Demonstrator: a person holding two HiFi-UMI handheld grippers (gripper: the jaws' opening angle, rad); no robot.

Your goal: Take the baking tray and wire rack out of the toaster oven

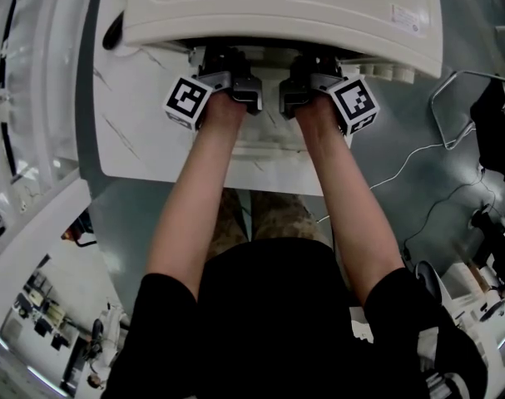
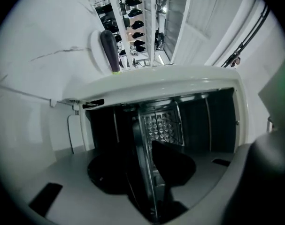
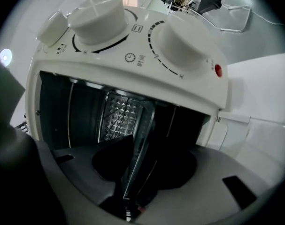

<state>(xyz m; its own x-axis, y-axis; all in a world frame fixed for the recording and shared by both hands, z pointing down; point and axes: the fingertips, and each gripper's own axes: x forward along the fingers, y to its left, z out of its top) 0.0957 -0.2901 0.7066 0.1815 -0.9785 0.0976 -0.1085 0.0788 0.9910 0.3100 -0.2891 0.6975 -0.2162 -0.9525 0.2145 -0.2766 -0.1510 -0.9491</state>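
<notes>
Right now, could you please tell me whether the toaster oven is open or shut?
Open: both gripper views look straight into the toaster oven, right to its embossed back wall.

Lab-like test space — loose cable (image 1: pixel 402 169) on grey floor (image 1: pixel 452 223), stocked shelves (image 2: pixel 133 18) — marble-look table (image 1: pixel 127 140).

Cream toaster oven (image 1: pixel 277 11), red lamp (image 3: pixel 218 70), diamond-embossed silver panel (image 3: pixel 121 118) (inside)
</notes>
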